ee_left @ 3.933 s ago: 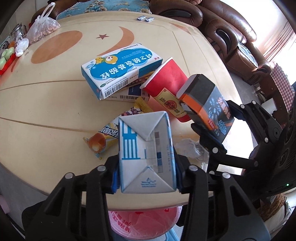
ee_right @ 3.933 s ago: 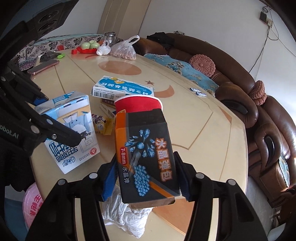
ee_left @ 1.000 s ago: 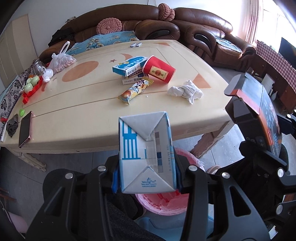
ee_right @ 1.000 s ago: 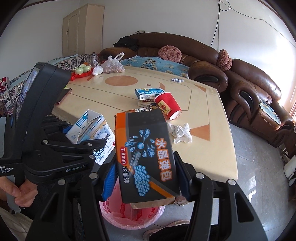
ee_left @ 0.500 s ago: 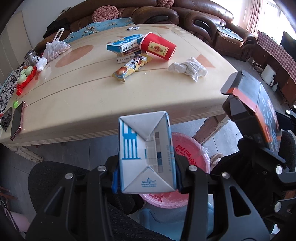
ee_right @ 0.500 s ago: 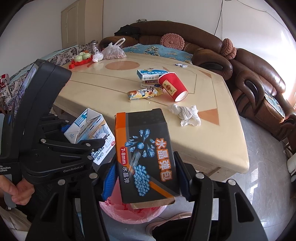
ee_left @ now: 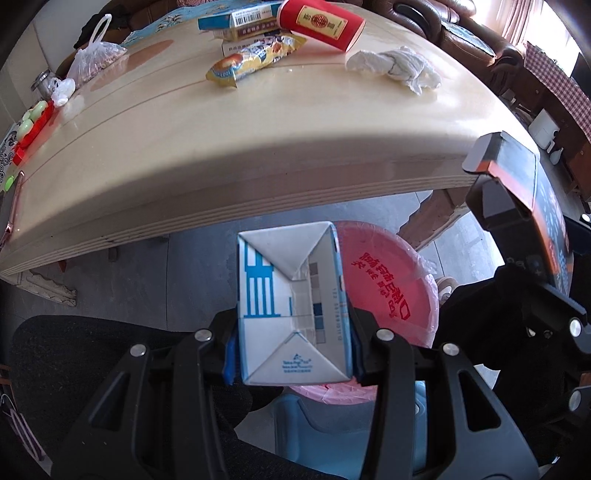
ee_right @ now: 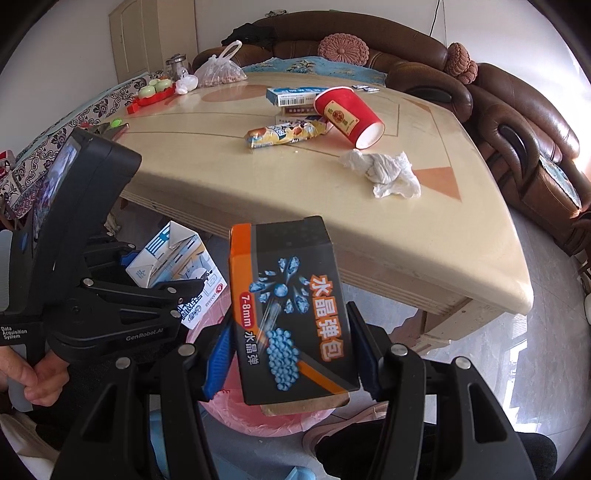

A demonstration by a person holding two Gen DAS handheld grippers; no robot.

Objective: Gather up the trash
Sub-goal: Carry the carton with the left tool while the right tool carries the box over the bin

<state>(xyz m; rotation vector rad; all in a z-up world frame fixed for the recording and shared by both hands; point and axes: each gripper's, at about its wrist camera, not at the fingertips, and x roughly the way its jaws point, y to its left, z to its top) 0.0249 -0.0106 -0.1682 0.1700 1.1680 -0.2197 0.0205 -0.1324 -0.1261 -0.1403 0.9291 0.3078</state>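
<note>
My left gripper is shut on a white and blue milk carton, held below the table edge, just left of a bin lined with a pink bag. My right gripper is shut on a black and orange box, held over the pink bag. The box also shows in the left wrist view, and the carton in the right wrist view. On the table lie a red paper cup, a snack wrapper, a crumpled tissue and medicine boxes.
A brown sofa runs behind and right of the table. At the table's far left are a plastic bag, a red tray of green fruit and a phone. The floor is grey tile.
Both grippers have dropped lower and tilted down with their loads. The table edge now sits higher in view and the pink bag is closer beneath them.
</note>
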